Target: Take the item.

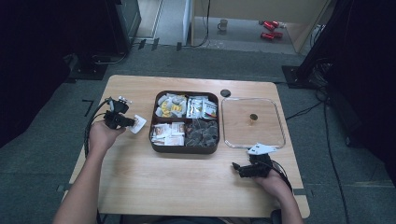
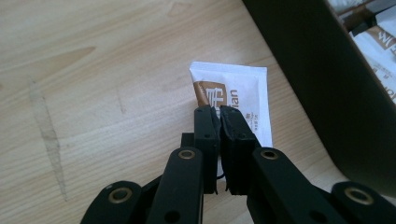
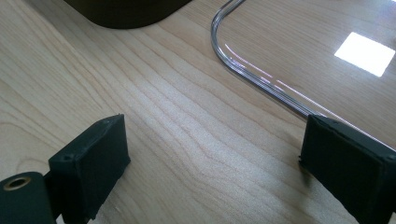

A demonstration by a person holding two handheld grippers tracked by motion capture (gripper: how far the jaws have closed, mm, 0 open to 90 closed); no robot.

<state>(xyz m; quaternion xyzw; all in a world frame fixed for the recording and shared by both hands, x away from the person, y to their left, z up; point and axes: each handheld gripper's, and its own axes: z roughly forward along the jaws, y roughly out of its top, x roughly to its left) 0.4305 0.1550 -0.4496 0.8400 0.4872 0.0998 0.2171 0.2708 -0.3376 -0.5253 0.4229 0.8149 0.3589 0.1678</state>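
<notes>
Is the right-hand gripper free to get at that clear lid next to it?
Probably yes. The right gripper stands open over bare table, and the clear lid lies just ahead of it with its rim beside one jaw. Nothing lies between them.

Left claw (image 1: 132, 122) pinched shut, jaws pressed together, forearm angled in from bottom left, claw pointing right. Right claw (image 1: 237, 168) jaws spread wide, held low near tabletop edge, pointing left, hand gripping body.

White sachet (image 2: 243, 98) with a brown label panel, black left gripper (image 2: 219, 114), dark brown tray (image 1: 185, 148), pale wood-grain table (image 1: 187, 182), clear lid (image 1: 279, 122), black right gripper (image 3: 210, 163), grey floor (image 1: 42, 154)
</notes>
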